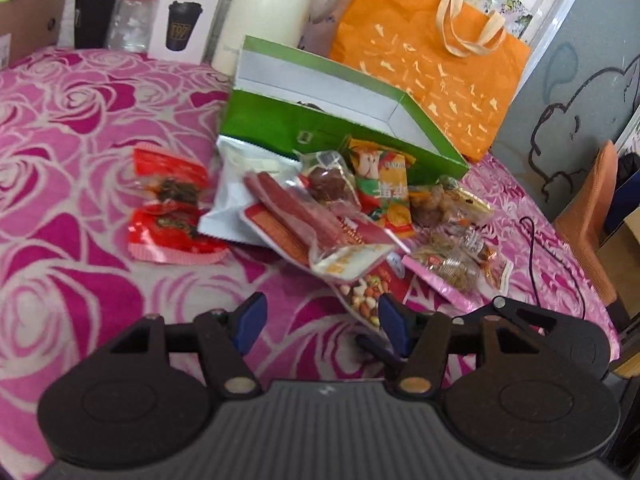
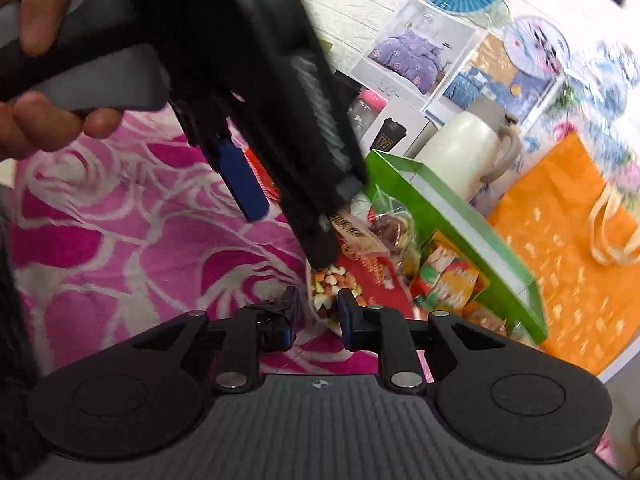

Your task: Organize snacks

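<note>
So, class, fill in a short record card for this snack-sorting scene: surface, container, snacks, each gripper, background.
surface: pink rose-patterned cloth
container: green box, open, no snacks visible inside
snacks: pile in front of the box, including a mixed nuts packet; red packet lies apart, left of the pile
left gripper: open, holding nothing
right gripper: open, at the nuts packet
background: cream thermos jug, orange tote bag
</note>
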A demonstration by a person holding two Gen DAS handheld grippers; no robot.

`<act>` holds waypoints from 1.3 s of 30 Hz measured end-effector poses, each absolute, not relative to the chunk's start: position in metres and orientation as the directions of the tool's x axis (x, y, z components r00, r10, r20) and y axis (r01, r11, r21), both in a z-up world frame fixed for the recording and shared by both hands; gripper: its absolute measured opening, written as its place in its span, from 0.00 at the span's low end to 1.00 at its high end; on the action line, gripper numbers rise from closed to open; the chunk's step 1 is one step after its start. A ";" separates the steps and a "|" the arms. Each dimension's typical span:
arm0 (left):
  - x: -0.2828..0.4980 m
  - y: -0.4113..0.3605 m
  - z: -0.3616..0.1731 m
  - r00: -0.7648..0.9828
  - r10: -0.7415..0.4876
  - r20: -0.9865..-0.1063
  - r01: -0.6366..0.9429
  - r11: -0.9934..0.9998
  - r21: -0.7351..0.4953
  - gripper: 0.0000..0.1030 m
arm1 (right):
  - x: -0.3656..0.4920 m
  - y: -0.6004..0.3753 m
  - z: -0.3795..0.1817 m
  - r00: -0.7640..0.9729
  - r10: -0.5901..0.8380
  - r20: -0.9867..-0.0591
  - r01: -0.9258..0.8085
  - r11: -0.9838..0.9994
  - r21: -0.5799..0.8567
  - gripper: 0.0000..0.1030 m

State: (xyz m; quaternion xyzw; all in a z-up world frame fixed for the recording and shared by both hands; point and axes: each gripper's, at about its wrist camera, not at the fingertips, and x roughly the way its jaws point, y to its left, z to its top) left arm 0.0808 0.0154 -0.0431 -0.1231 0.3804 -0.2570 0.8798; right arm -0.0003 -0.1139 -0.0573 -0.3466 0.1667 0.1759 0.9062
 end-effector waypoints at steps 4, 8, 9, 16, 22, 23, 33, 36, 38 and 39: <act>0.097 0.008 -0.045 0.569 -0.588 -0.576 0.353 0.806 -0.474 0.59 | 0.009 -0.116 -0.057 0.893 0.155 -0.422 -0.399 0.703 -0.588 0.32; 0.110 0.002 -0.048 0.564 -0.587 -0.581 0.318 0.804 -0.503 0.59 | 0.010 -0.115 -0.061 0.904 0.117 -0.410 -0.370 0.693 -0.618 0.33; 0.111 0.001 -0.048 0.566 -0.581 -0.584 0.306 0.807 -0.505 0.55 | 0.011 -0.115 -0.062 0.910 0.107 -0.402 -0.357 0.696 -0.623 0.40; 0.107 -0.007 -0.047 0.589 -0.559 -0.584 0.322 0.825 -0.465 0.29 | 0.012 -0.106 -0.069 0.919 0.054 -0.390 -0.320 0.682 -0.658 0.21; 0.087 -0.006 -0.037 0.613 -0.557 -0.561 0.337 0.826 -0.452 0.26 | -0.014 -0.101 -0.073 0.945 0.043 -0.324 -0.280 0.618 -0.734 0.14; 0.082 -0.004 -0.035 0.615 -0.554 -0.561 0.336 0.828 -0.449 0.26 | -0.020 -0.101 -0.072 0.946 0.053 -0.319 -0.283 0.612 -0.739 0.14; 0.038 0.011 -0.010 0.646 -0.515 -0.563 0.300 0.850 -0.433 0.26 | -0.073 -0.102 -0.058 0.954 0.133 -0.268 -0.293 0.598 -0.746 0.13; 0.035 0.012 -0.009 0.638 -0.521 -0.567 0.296 0.846 -0.444 0.26 | -0.076 -0.100 -0.050 0.951 0.142 -0.275 -0.303 0.606 -0.736 0.13; 0.039 0.012 -0.010 0.622 -0.530 -0.577 0.285 0.839 -0.463 0.26 | -0.072 -0.103 -0.046 0.944 0.164 -0.286 -0.325 0.604 -0.728 0.12; 0.044 0.013 -0.012 0.610 -0.533 -0.586 0.275 0.837 -0.474 0.26 | -0.071 -0.104 -0.045 0.939 0.178 -0.294 -0.341 0.597 -0.726 0.12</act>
